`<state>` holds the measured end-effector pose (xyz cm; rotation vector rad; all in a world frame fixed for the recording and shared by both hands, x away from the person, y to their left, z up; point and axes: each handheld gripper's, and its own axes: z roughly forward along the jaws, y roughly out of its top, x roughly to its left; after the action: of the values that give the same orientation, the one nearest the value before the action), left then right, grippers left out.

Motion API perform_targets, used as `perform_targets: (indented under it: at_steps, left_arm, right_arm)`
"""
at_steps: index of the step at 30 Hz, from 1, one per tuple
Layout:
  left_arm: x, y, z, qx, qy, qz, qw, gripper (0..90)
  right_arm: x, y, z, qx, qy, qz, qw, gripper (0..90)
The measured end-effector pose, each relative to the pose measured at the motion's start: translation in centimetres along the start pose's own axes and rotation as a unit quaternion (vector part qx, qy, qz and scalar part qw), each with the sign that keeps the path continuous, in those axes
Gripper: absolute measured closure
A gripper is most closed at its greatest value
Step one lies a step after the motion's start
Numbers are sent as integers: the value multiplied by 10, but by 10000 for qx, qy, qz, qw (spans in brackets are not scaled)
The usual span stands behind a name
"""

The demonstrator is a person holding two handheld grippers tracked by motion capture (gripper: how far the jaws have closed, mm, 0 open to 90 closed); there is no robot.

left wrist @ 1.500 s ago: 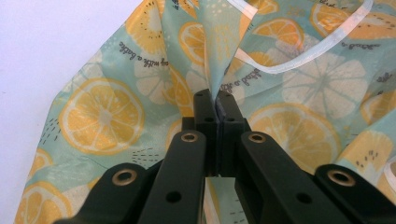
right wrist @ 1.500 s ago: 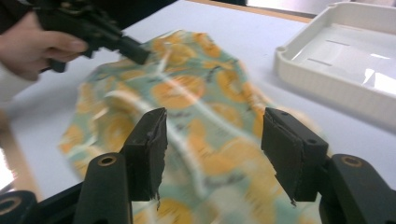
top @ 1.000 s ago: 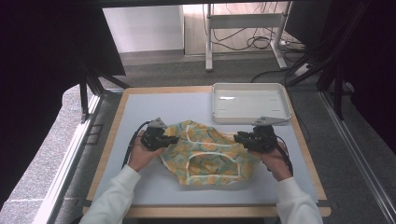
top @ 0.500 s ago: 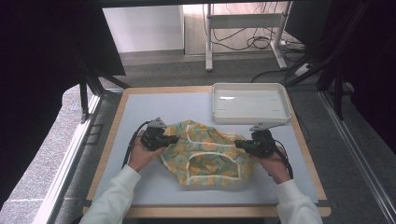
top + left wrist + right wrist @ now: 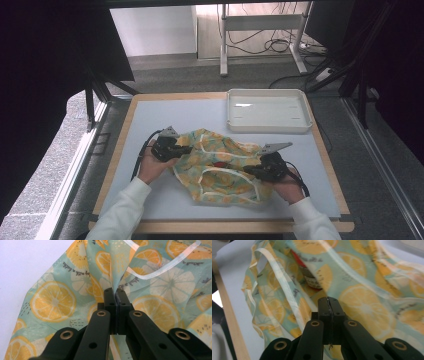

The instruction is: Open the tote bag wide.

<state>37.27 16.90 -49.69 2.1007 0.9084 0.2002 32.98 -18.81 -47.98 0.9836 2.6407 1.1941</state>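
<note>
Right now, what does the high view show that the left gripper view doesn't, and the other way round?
High view: the white tray beyond the lemon-print bag, and both hands with the right gripper at the bag's right edge. Left gripper view: the left gripper pinching a fold, and small lettering on the print. Both: the bag and the pale table.

Wood-rimmed grey table (image 5: 150, 117) with lemon-print cloth (image 5: 220, 167) and white tray (image 5: 267, 125) on it.

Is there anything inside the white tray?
No, the white tray at the far right of the table shows only its bare bottom, and the lemon-print cloth lies apart from it.
</note>
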Motion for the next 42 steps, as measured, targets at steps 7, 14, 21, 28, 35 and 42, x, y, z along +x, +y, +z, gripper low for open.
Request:
perform_targets:
  at_steps: [7, 14, 21, 28, 35, 42]
  left_arm:
    - [0, -1, 1, 9, 16, -30, 10000, 900]
    - [1, -1, 2, 14, 19, -27, 10000, 900]
    - [0, -1, 2, 28, 22, -32, 10000, 900]
    - [0, -1, 1, 6, 32, -20, 10000, 900]
    - [0, -1, 1, 6, 29, -17, 10000, 900]
    - [0, -1, 1, -1, 37, -7, 10000, 900]
  right_arm:
    - [26, -5, 13, 129, 291, -211, 9993, 892]
    - [45, -20, 26, 405, 460, -329, 9976, 892]
    - [40, -18, 22, 288, 372, -279, 9985, 892]
    - [20, -2, 5, -117, 115, -62, 9998, 892]
    - [13, 9, 15, 30, 6, -173, 9998, 892]
    - [7, 13, 19, 68, -87, -182, 9998, 892]
